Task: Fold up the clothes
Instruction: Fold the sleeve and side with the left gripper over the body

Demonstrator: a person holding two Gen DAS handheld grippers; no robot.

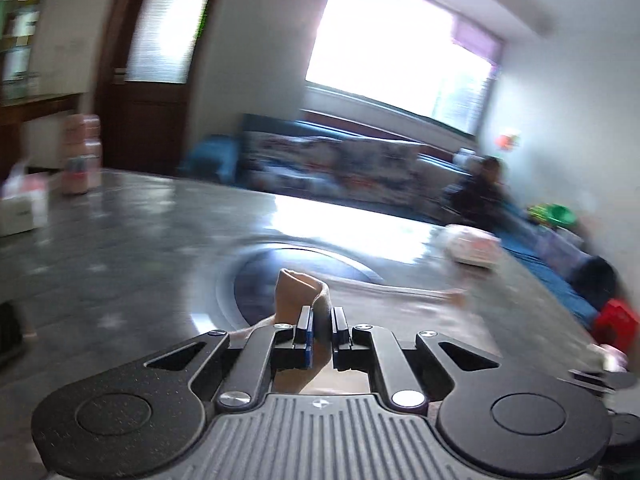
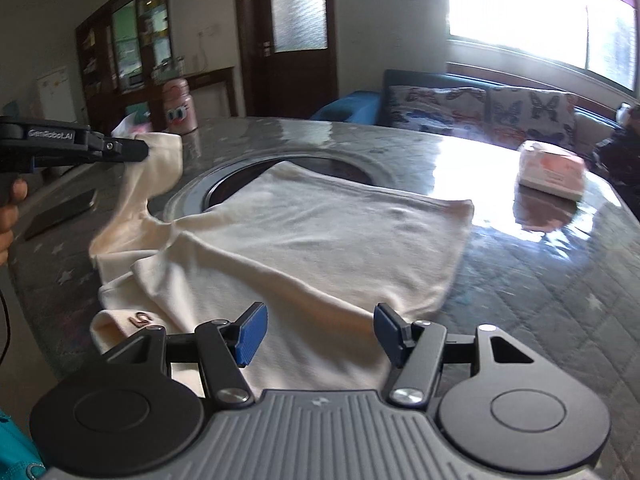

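Living room with a bright window (image 2: 536,8), a dark wooden door (image 2: 296,36) and a blue sofa bearing butterfly-print cushions (image 2: 480,114). The surface (image 2: 540,272) is round, grey, quilted and star-patterned, with a circular recess (image 2: 224,184) at its centre. A cream T-shirt (image 2: 304,240) of soft knit lies flat directly ahead of the right tool (image 2: 318,334), whose blue ribbed pads stand apart over the near hem, clamping nothing. The left tool (image 1: 321,326) is clamped on one sleeve (image 2: 160,160), raised off the surface to the left of the right tool. A pink tissue pack (image 2: 552,170) sits far right; a pink bottle (image 2: 180,110) stands beyond the sleeve. The left wrist view is motion-blurred; the shelving behind is indistinct.
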